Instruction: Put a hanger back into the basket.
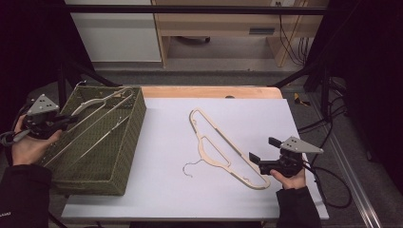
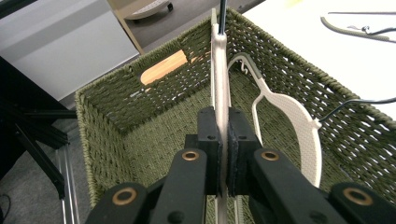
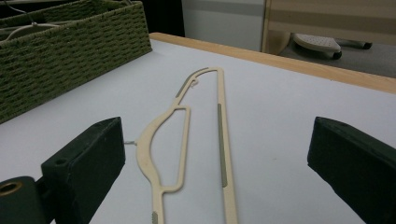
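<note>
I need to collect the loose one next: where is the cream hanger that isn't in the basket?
In the high view the cream hanger lies flat on the white table, right of the green basket, just left of the open right gripper.

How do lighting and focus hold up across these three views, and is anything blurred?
High view: the white table is evenly lit, the surroundings fall into near black, and the picture is soft overall. Left gripper view: the woven basket is sharp, with the white table blown out top right. Right gripper view: the beige hanger is clear, while the near jaws look soft.
</note>
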A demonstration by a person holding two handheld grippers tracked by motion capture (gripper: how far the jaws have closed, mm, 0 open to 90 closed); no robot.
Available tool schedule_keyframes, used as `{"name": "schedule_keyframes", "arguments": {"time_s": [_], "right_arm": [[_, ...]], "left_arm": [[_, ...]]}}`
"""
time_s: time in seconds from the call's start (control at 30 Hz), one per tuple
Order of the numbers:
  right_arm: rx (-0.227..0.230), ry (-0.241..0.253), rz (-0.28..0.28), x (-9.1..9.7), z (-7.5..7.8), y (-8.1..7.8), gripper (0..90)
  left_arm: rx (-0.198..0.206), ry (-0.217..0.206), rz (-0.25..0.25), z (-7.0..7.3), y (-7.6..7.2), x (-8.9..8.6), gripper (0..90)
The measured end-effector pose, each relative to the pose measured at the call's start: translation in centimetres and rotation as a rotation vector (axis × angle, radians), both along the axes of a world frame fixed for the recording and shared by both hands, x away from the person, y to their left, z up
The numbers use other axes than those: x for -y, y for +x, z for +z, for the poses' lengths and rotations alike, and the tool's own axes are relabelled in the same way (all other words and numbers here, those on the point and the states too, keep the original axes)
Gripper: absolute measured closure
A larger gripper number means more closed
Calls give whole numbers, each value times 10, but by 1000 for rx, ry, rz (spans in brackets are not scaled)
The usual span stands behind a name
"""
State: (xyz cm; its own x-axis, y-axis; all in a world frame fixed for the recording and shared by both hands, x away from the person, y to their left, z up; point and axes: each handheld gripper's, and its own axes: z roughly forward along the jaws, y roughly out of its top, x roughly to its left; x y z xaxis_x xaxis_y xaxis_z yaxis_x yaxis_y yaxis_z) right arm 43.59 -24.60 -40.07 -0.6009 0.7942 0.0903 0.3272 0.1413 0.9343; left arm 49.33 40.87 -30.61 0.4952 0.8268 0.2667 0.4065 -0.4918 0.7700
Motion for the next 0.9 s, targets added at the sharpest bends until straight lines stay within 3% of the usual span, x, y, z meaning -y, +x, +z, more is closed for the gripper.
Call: {"name": "schedule_keyframes", "arguments": {"time_s": [0.23, 0.5, 0.63, 0.9], "right_arm": [[0, -2, 2, -1, 0, 0, 46], [-3, -6, 3, -1, -1, 1, 46], [-2, -2, 5, -1, -1, 0, 47], [-1, -8, 10, -2, -2, 1, 48]], "left_arm": [[-17, 11, 12, -13, -1, -10, 858], [-75, 19, 35, -45, 8, -7, 859], [-88, -14, 51, -64, 8, -8, 858], [-118, -8, 53, -78, 4, -15, 835]]}}
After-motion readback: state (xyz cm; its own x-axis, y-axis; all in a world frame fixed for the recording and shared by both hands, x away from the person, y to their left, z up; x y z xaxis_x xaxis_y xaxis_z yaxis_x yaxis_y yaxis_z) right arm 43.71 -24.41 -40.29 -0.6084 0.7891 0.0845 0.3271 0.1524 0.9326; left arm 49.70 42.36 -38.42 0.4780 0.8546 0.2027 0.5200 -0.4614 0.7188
